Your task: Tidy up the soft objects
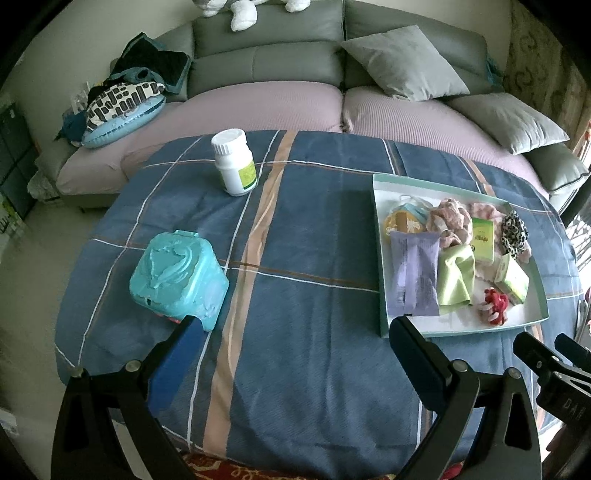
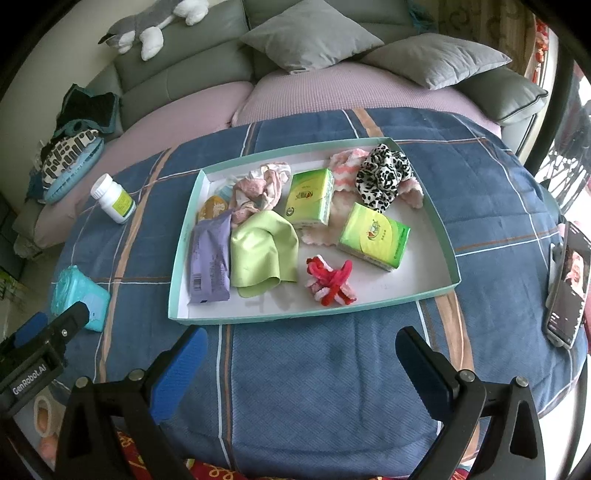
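Blue plaid-covered table (image 2: 314, 369) — on it a tray (image 2: 448, 236), white bottle (image 2: 112, 199), teal container (image 1: 177, 275), phone (image 2: 567, 295).

In the left wrist view a plush toy (image 1: 243, 11) on the sofa back is cut off by the top edge, only its white paws showing. The teal container (image 1: 179, 273) near the tabletop's left edge has its near corner hidden behind a finger of the left hand-held gripper (image 1: 295, 332). In the tray (image 2: 439, 225), the yellow round packet (image 2: 212, 208) lies mostly under the purple pack (image 2: 208, 258), and the print on the green tissue packs (image 2: 375, 236) is too small to read. The phone (image 2: 567, 291) at the tabletop's right edge is warped and blurred.
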`<action>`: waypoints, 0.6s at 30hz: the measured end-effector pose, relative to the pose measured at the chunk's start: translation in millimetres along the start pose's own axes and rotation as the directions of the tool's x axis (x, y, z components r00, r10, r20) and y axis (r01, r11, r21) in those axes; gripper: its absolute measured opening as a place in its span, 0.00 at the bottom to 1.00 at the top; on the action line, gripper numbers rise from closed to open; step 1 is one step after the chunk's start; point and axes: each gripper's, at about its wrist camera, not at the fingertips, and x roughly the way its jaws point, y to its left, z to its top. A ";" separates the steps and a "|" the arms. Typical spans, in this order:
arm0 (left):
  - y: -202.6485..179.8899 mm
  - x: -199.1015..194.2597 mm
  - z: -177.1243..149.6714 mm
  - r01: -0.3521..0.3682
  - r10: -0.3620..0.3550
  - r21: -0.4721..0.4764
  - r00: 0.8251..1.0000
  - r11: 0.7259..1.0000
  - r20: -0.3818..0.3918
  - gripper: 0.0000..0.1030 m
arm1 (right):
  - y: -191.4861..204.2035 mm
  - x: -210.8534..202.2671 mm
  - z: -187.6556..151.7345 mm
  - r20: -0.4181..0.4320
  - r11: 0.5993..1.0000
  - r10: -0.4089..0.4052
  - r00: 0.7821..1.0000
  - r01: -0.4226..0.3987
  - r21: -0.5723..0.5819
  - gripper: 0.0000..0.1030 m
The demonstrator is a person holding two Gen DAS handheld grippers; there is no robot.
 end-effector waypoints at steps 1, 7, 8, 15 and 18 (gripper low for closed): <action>0.4 -1.4 -0.5 -0.003 0.003 0.000 1.000 1.000 0.002 0.98 | 0.3 -0.4 -0.3 0.000 1.000 0.000 1.000 0.000 -0.002 1.00; 3.8 -5.3 -0.6 -0.010 0.010 -0.002 1.000 1.000 0.004 0.98 | 0.0 -2.3 -1.3 0.000 1.000 0.003 1.000 -0.003 -0.002 1.00; 3.8 -5.5 -0.8 -0.012 0.012 0.000 1.000 1.000 0.004 0.98 | 0.0 -2.4 -1.1 0.001 1.000 0.004 1.000 -0.004 -0.002 1.00; 2.1 -4.8 -1.4 -0.015 0.015 0.008 1.000 1.000 -0.002 0.98 | -0.5 -2.6 -1.2 -0.001 1.000 0.002 1.000 -0.002 0.002 1.00; 2.5 -4.6 -0.7 -0.015 0.015 0.007 1.000 1.000 -0.003 0.98 | -0.7 -2.3 -1.1 -0.002 1.000 0.001 1.000 -0.001 0.003 1.00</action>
